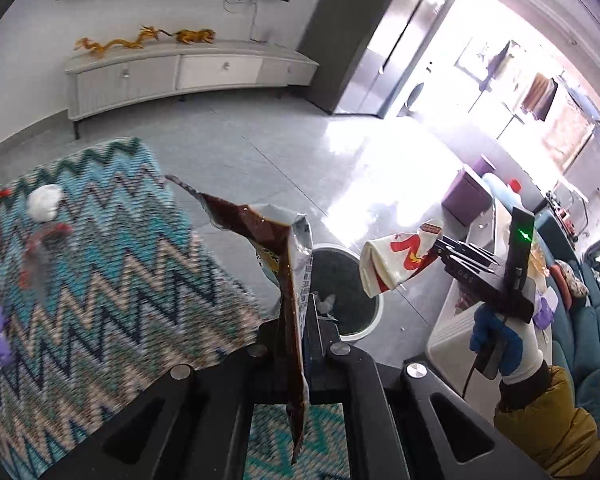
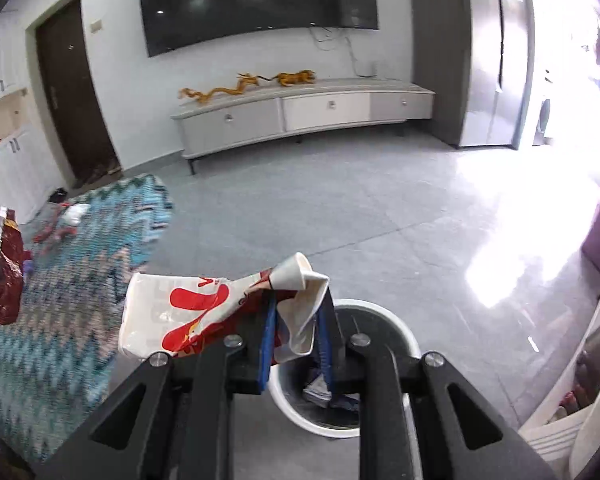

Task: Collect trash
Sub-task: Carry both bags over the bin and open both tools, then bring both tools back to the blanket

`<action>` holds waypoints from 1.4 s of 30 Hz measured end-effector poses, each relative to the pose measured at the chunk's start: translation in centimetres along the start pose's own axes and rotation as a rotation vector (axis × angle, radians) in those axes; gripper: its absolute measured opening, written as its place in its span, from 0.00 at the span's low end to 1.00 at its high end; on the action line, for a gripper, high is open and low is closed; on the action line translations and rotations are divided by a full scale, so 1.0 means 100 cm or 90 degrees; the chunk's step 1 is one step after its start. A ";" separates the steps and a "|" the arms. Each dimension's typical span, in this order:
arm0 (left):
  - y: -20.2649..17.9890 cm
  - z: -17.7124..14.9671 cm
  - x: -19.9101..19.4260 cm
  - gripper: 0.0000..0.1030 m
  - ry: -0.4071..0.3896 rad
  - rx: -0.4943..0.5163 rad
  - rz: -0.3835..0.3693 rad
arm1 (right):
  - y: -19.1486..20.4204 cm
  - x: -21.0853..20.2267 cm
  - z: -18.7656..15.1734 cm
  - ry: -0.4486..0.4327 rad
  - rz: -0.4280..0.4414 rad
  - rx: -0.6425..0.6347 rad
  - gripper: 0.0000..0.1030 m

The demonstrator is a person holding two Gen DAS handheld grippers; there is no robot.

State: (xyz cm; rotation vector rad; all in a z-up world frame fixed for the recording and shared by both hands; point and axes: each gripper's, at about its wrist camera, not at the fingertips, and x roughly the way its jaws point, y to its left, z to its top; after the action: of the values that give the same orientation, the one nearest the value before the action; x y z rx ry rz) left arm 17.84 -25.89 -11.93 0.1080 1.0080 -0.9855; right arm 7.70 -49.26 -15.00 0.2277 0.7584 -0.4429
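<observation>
my left gripper (image 1: pixel 300 312) is clamped tight on a long, crinkly, dark brown foil snack wrapper (image 1: pixel 288 272) with a shiny silver inside. the wrapper is flat and thin between the jaws. its long way runs up and down in the left wrist view: one end hangs down past the jaws, and the other end goes up, then bends over and points to the upper left, out past the edge of the blue and tan zigzag rug (image 1: pixel 100 260).

my right gripper (image 2: pixel 296 332) is squeezing a squashed white paper cup with red marks (image 2: pixel 204 316). the blue pads (image 2: pixel 267 344) pinch the crumpled rim end. the cup lies on its side, and its long way goes across the right wrist view, with its flat bottom end pointing left, over the rug's edge.

both pieces of trash are up in the air, above and near the round white trash bin with a dark inside (image 2: pixel 396 344). the bin stands on the grey tile floor (image 2: pixel 340 208) just beside the rug. some trash lies inside it.

a white crumpled paper ball (image 1: pixel 44 202) and some blurry red bits lie on the rug.

a hand in a blue and white glove (image 1: pixel 500 344) holds the right gripper.
</observation>
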 end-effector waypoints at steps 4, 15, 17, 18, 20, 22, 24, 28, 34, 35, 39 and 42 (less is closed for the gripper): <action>-0.039 0.023 0.070 0.04 0.053 0.024 -0.033 | -0.036 0.040 -0.014 0.041 -0.084 -0.003 0.17; -0.089 0.032 0.210 0.04 0.172 0.049 -0.052 | -0.082 0.128 -0.057 0.135 -0.123 0.023 0.18; -0.091 0.030 0.226 0.06 0.188 0.046 -0.054 | -0.086 0.138 -0.066 0.147 -0.121 0.032 0.19; -0.091 0.029 0.233 0.07 0.194 0.043 -0.056 | -0.088 0.142 -0.069 0.152 -0.123 0.035 0.19; -0.088 0.027 0.246 0.14 0.208 0.032 -0.059 | -0.089 0.151 -0.075 0.163 -0.120 0.039 0.20; -0.094 0.030 0.261 0.22 0.216 0.023 -0.061 | -0.088 0.160 -0.080 0.174 -0.125 0.034 0.20; -0.093 0.032 0.260 0.29 0.218 0.017 -0.060 | -0.085 0.167 -0.083 0.181 -0.118 0.035 0.20; -0.091 0.035 0.258 0.31 0.213 0.016 -0.062 | -0.087 0.176 -0.081 0.184 -0.105 0.054 0.21; -0.096 0.040 0.235 0.31 0.174 0.018 -0.061 | -0.081 0.168 -0.076 0.169 -0.107 0.059 0.40; -0.094 0.041 0.230 0.31 0.164 0.019 -0.059 | -0.077 0.162 -0.075 0.166 -0.104 0.060 0.40; -0.097 0.044 0.193 0.31 0.101 0.029 -0.051 | -0.070 0.136 -0.064 0.133 -0.080 0.068 0.40; -0.100 0.041 0.158 0.31 0.048 0.055 -0.040 | -0.063 0.108 -0.052 0.100 -0.059 0.080 0.40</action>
State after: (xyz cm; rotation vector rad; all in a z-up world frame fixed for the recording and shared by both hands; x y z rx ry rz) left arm 15.78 -43.94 -17.99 0.1880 1.0430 -1.0894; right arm 8.48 -56.27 -26.60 0.3491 0.8991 -0.5666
